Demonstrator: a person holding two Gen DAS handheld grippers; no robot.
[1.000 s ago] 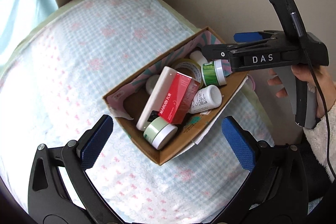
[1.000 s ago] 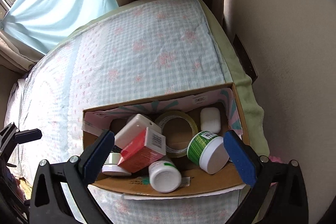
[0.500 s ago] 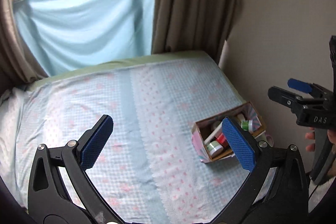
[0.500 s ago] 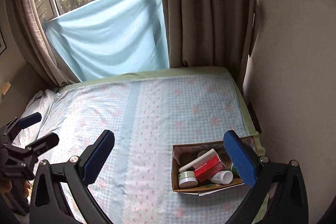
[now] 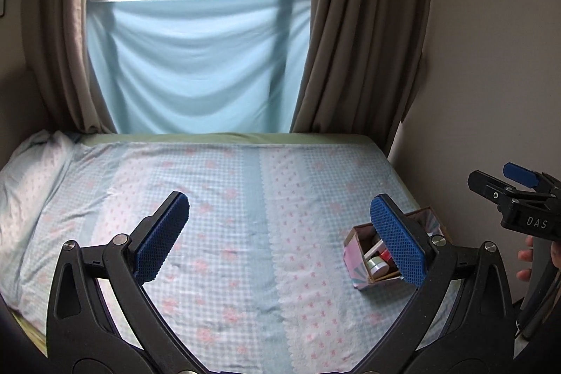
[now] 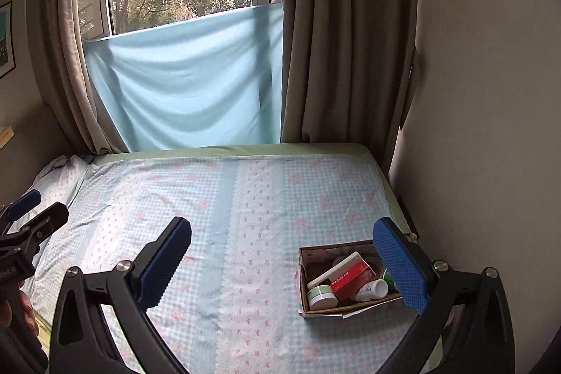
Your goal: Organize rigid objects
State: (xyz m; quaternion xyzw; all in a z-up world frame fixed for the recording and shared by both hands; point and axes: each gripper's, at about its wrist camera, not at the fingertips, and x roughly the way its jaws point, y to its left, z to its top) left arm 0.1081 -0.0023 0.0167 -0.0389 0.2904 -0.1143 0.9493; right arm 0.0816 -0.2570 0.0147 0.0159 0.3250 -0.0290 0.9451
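Note:
A small cardboard box (image 6: 304, 283) sits on the bed near its right edge. It holds a red and white carton (image 6: 347, 276), a green-lidded jar (image 6: 320, 295), a white bottle (image 6: 373, 290) and other small items. The box also shows in the left wrist view (image 5: 354, 258), partly behind a finger. My left gripper (image 5: 280, 237) is open and empty, held back above the bed. My right gripper (image 6: 285, 263) is open and empty, back from the box. Each gripper shows at the edge of the other's view.
The bed (image 6: 245, 198) has a blue checked sheet with pink flowers. A pillow (image 5: 24, 170) lies at its left. A wall (image 6: 473, 128) runs along the right side. Brown curtains (image 6: 333, 41) and a blue cloth (image 6: 186, 83) hang over the window behind.
Both grippers have pulled far back and tilted up from close above the box. The box now looks small and the window has come into view.

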